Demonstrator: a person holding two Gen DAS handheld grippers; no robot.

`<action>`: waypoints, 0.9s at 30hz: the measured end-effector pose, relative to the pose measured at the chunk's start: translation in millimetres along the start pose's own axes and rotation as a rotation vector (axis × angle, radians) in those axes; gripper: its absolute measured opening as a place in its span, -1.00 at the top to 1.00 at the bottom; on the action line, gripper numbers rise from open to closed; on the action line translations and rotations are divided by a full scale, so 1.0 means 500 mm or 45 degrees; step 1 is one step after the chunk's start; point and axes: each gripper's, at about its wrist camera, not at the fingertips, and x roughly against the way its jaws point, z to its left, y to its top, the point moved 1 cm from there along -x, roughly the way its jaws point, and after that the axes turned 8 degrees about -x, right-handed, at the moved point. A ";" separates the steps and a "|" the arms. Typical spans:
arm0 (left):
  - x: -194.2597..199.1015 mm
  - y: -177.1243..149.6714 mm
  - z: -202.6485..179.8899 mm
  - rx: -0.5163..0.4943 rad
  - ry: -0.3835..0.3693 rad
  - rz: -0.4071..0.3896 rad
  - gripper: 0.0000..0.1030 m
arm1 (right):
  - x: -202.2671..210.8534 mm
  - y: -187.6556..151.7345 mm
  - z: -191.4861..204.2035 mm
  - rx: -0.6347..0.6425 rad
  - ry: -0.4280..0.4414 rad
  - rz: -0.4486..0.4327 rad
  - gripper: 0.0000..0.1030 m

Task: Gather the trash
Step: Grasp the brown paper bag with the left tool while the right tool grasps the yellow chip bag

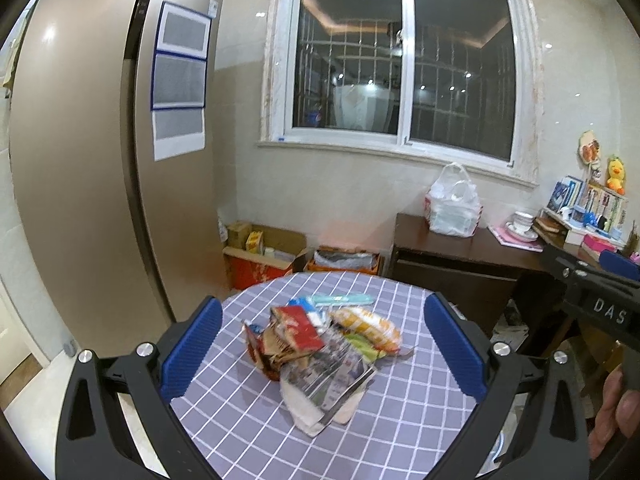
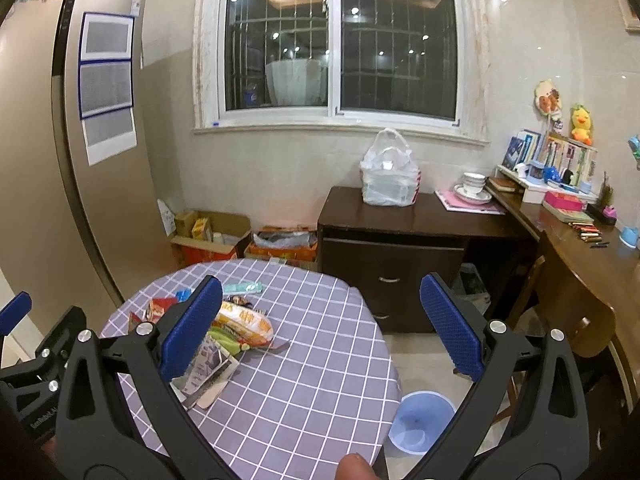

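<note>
A heap of crumpled wrappers and torn packets (image 1: pixel 320 356) lies on a round table with a purple checked cloth (image 1: pixel 420 392). My left gripper (image 1: pixel 324 350) hangs open above the heap, with the trash showing between its blue pads and nothing held. In the right wrist view the same heap (image 2: pixel 236 332) sits at the left, partly behind the left blue pad. My right gripper (image 2: pixel 320 326) is open over the bare cloth (image 2: pixel 320 360), right of the heap. A light blue bin (image 2: pixel 420 422) stands on the floor by the table's right edge. The right gripper's body (image 1: pixel 592 292) shows at the left view's right edge.
A tall fridge (image 1: pixel 80 160) stands left of the table. Open cardboard boxes (image 2: pixel 216 240) sit on the floor under the window. A dark cabinet (image 2: pixel 400 256) carries a white plastic bag (image 2: pixel 388 176). A wooden desk and chair (image 2: pixel 568 300) fill the right side.
</note>
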 end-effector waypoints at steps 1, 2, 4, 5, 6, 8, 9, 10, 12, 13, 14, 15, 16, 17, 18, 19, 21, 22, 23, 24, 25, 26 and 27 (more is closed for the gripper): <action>-0.007 -0.007 0.005 0.002 0.005 0.012 -0.92 | -0.009 -0.005 0.001 0.006 0.002 0.015 -0.89; -0.012 -0.015 0.010 0.003 0.008 0.023 -0.92 | -0.017 -0.009 0.002 0.009 0.002 0.027 -0.89; -0.028 -0.031 0.024 0.009 0.017 0.052 -0.92 | -0.039 -0.022 0.006 0.020 0.004 0.062 -0.89; -0.036 -0.038 0.030 0.012 0.021 0.066 -0.92 | -0.050 -0.029 0.008 0.025 0.004 0.080 -0.89; -0.045 -0.047 0.036 0.013 0.024 0.083 -0.92 | -0.061 -0.035 0.012 0.030 0.004 0.096 -0.89; -0.065 -0.066 0.047 0.015 0.036 0.121 -0.92 | -0.083 -0.049 0.016 0.041 -0.001 0.136 -0.89; -0.073 -0.075 0.052 0.016 0.039 0.136 -0.92 | -0.093 -0.054 0.020 0.045 -0.003 0.151 -0.89; -0.080 -0.083 0.056 0.016 0.040 0.152 -0.92 | -0.103 -0.060 0.025 0.049 -0.003 0.169 -0.89; -0.097 -0.103 0.066 0.013 0.046 0.179 -0.92 | -0.124 -0.072 0.027 0.057 -0.004 0.204 -0.89; -0.104 -0.110 0.071 0.011 0.051 0.192 -0.92 | -0.136 -0.079 0.032 0.063 -0.008 0.222 -0.89; -0.116 -0.120 0.076 0.010 0.056 0.214 -0.92 | -0.141 -0.082 0.032 0.065 -0.008 0.233 -0.89; -0.126 -0.126 0.079 0.012 0.059 0.230 -0.92 | -0.151 -0.088 0.032 0.068 -0.007 0.249 -0.89; -0.137 -0.133 0.083 0.014 0.062 0.245 -0.92 | -0.159 -0.092 0.033 0.071 -0.007 0.262 -0.89; -0.150 -0.142 0.090 0.017 0.071 0.266 -0.92 | -0.168 -0.098 0.035 0.075 -0.008 0.275 -0.89; -0.160 -0.147 0.093 0.019 0.079 0.280 -0.92 | -0.180 -0.103 0.040 0.082 -0.008 0.292 -0.89; -0.172 -0.152 0.100 0.023 0.089 0.296 -0.92 | -0.188 -0.107 0.043 0.088 -0.009 0.305 -0.89; -0.197 -0.166 0.121 0.043 0.110 0.326 -0.92 | -0.204 -0.117 0.050 0.101 -0.006 0.332 -0.89; -0.210 -0.171 0.131 0.055 0.121 0.338 -0.92 | -0.211 -0.121 0.053 0.107 -0.003 0.344 -0.89; -0.223 -0.175 0.140 0.062 0.135 0.352 -0.92 | -0.219 -0.124 0.055 0.112 0.000 0.356 -0.89; -0.232 -0.179 0.145 0.062 0.145 0.365 -0.92 | -0.228 -0.130 0.061 0.118 0.007 0.373 -0.89; -0.243 -0.182 0.151 0.061 0.151 0.376 -0.92 | -0.237 -0.133 0.067 0.122 0.014 0.385 -0.89; -0.257 -0.185 0.156 0.056 0.157 0.386 -0.92 | -0.246 -0.139 0.074 0.129 0.026 0.400 -0.89; -0.265 -0.187 0.157 0.050 0.161 0.394 -0.92 | -0.253 -0.142 0.080 0.137 0.034 0.410 -0.89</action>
